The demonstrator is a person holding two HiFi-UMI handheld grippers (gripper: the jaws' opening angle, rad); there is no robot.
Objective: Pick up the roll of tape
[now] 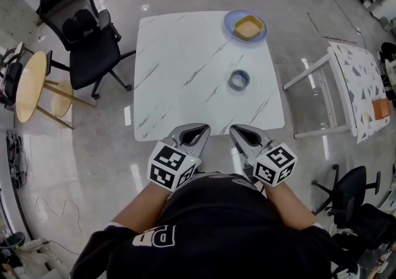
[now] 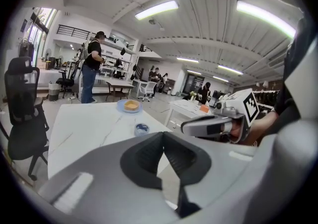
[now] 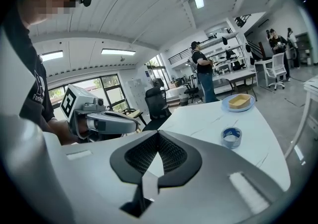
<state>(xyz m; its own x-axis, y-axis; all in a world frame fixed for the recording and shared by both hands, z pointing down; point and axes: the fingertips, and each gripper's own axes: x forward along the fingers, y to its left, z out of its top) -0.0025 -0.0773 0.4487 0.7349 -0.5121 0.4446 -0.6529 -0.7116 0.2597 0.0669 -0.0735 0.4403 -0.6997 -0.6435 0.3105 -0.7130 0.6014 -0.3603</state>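
Open workroom, polished grey floor, strip lights overhead. White marbled bench (image 1: 185, 73) in the middle, black office chair (image 1: 86, 36) off to the left of your jaws.

Left gripper (image 1: 199, 128): its own view shows the jaws clenched, tips meeting, nothing between them. Right gripper (image 1: 238, 129): same reading in its own view, tips pressed together and empty. You hold both side by side at the near edge of the bench, close to your body.

Roll of tape (image 1: 239, 80): lies flat on the bench, hole up, ahead of both jaws and well apart from them. It is nearly straight ahead of the right jaws. In the right gripper view it sits ahead and off to the right of the tips (image 3: 231, 137); in the left gripper view it shows just above the tips, a little to their left (image 2: 141, 129). Bare bench all round it.

Blue plate (image 1: 245, 26) with a tan block on it: farther beyond the tape, near the far edge. Not part of the task.

Progress, as judged: nothing done yet. The tape is untouched and no reach has begun. Left to do: open one pair of jaws, carry them out over the bench to the roll, close on its wall, lift. The right jaws look better placed for this.
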